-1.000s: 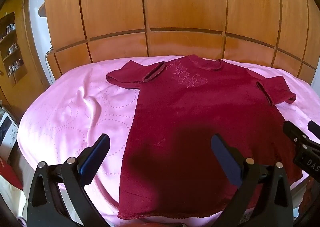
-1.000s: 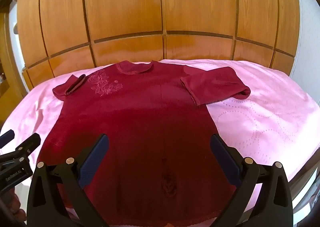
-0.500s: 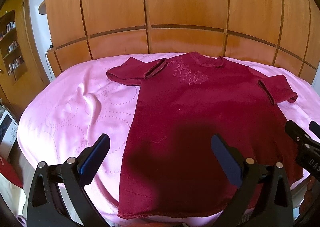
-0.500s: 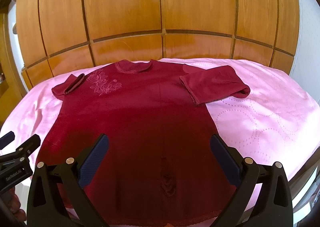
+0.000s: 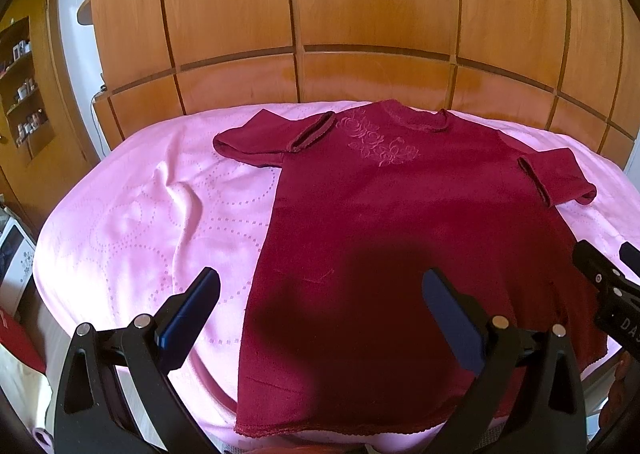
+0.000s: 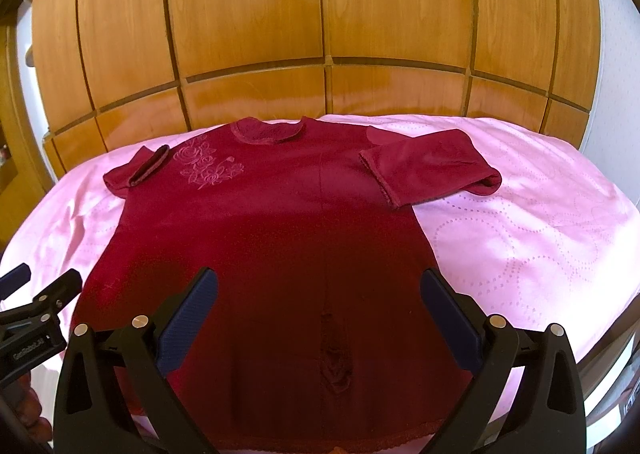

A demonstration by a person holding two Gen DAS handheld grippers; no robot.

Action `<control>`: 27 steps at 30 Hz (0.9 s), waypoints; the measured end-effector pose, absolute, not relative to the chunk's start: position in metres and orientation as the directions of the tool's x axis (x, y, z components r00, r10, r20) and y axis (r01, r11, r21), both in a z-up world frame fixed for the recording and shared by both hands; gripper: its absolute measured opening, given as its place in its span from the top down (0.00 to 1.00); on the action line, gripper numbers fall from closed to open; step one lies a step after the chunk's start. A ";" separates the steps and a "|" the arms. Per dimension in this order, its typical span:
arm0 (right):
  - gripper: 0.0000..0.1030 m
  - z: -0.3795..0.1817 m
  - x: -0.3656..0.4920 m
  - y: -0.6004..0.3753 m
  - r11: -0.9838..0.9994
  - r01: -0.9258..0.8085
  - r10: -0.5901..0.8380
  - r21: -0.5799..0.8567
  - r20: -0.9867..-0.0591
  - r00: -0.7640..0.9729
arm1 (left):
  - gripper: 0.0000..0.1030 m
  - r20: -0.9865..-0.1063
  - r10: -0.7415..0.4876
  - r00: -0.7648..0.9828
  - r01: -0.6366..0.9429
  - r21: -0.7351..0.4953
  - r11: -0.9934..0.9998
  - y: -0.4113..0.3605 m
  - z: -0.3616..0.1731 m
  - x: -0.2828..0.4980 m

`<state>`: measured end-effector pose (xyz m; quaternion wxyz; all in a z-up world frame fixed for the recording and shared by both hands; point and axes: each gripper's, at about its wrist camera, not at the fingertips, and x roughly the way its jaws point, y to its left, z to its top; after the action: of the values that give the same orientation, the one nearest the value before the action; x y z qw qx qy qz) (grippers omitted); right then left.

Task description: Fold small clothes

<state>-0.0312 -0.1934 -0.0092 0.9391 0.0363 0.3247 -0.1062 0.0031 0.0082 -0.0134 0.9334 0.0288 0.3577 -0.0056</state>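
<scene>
A dark red short-sleeved top lies spread flat, front up, on a bed covered by a pink bedspread with a dotted pattern. Its neckline points to 12 o'clock, toward the wooden panelled wall, and its hem lies at 6 o'clock, at the near edge of the bed. A tone-on-tone rose embroidery sits on the chest at about 10 o'clock from the garment's middle in the right wrist view. Both sleeves are folded inward over the shoulders: one sleeve at 2 o'clock, the other at 10 o'clock.

The left gripper hovers above the hem's left part, its blue-padded fingers spread wide apart and holding nothing. The right gripper hovers above the hem's middle, its fingers likewise wide apart and empty. A ripple in the bedspread lies at 9 o'clock of the top in the left wrist view. Shelves with small items stand at far left.
</scene>
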 end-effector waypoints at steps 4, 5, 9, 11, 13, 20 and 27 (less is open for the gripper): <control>0.03 -0.009 -0.031 -0.193 0.975 0.223 -0.175 0.000 -0.618 0.767 | 0.02 -0.669 0.011 0.743 0.031 0.051 0.998 0.008 -0.014 0.004; 0.03 -0.009 -0.031 -0.193 0.975 0.222 -0.175 0.000 -0.618 0.766 | 0.02 -0.669 0.011 0.743 0.031 0.050 0.998 0.008 -0.014 0.004; 0.03 -0.009 -0.031 -0.193 0.975 0.222 -0.174 0.000 -0.618 0.766 | 0.02 -0.670 0.012 0.742 0.030 0.051 0.998 0.008 -0.014 0.004; 0.03 -0.010 -0.031 -0.194 0.975 0.222 -0.174 0.000 -0.620 0.765 | 0.02 -0.671 0.011 0.741 0.030 0.049 0.998 0.008 -0.014 0.004; 0.03 -0.010 -0.031 -0.194 0.975 0.221 -0.173 0.000 -0.621 0.765 | 0.02 -0.670 0.011 0.742 0.031 0.050 0.998 0.008 -0.015 0.003; 0.03 -0.011 -0.031 -0.194 0.975 0.221 -0.172 0.002 -0.622 0.764 | 0.02 -0.673 0.010 0.739 0.030 0.049 0.998 0.008 -0.015 0.004; 0.03 -0.012 -0.030 -0.193 0.975 0.221 -0.173 0.000 -0.621 0.764 | 0.02 -0.690 0.003 0.724 0.036 0.042 0.998 0.008 -0.020 0.006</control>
<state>-0.0303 -0.1933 -0.0116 0.9385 0.0368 0.3269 -0.1050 0.0058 0.0075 -0.0197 0.9281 0.0263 0.3713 -0.0091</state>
